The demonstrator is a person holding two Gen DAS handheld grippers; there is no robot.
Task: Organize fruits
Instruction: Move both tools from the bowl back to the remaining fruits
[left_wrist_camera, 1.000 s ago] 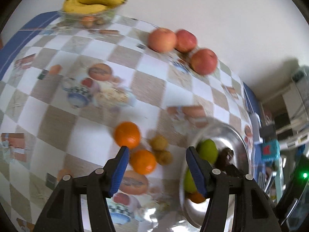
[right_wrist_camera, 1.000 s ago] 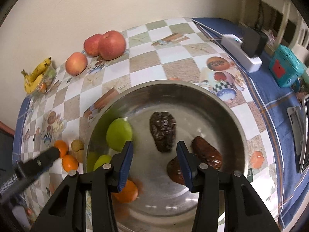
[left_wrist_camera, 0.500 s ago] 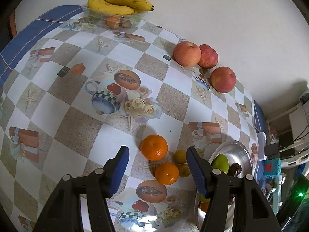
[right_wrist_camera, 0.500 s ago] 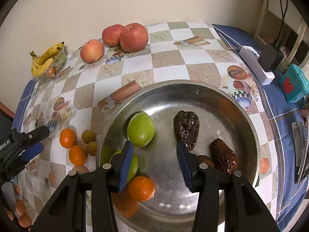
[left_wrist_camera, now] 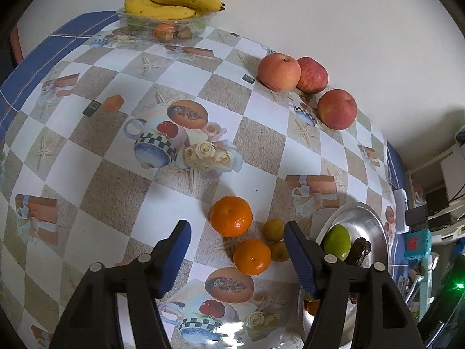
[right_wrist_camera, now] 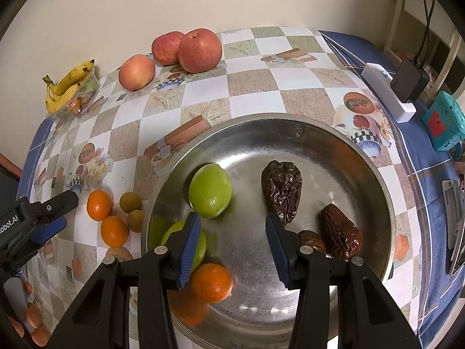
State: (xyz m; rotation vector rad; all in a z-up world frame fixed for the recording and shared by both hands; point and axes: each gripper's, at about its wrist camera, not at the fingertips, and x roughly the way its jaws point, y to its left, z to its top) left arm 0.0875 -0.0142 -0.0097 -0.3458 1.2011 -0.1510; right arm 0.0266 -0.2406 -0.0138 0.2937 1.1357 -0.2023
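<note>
Steel forms the wide bowl (right_wrist_camera: 363,151) that fills the right wrist view, set on a checked tablecloth (left_wrist_camera: 261,145) printed with cups and roses. Inside the bowl are seen two green fruits, one (right_wrist_camera: 210,190) near the middle and one (right_wrist_camera: 200,247) partly hidden behind a gripper finger, one orange (right_wrist_camera: 213,282) at the near rim, and three dark wrinkled dates (right_wrist_camera: 282,190) toward the right. The right gripper (right_wrist_camera: 234,247) is held above the bowl with its blue-padded fingers spread wide; nothing is gripped between them.

The left gripper (left_wrist_camera: 237,257) is shown over the cloth just left of the bowl (left_wrist_camera: 375,232), its fingers likewise spread wide and holding nothing. Framed between them are two oranges on the cloth, the farther one (left_wrist_camera: 231,216) and the nearer one (left_wrist_camera: 252,256), close together. Two small yellowish-brown fruits (left_wrist_camera: 273,229) are seen just beside the oranges, between them and the bowl rim.

Three apples (left_wrist_camera: 279,71) are grouped along the far edge by the wall, two touching and the third just beside them. A bunch of bananas (left_wrist_camera: 171,3) is laid across a clear plastic tray (left_wrist_camera: 128,20) at the far left corner. A white adapter (right_wrist_camera: 386,96) and a teal device (right_wrist_camera: 444,122) are visible on the blue cloth border to the right.
</note>
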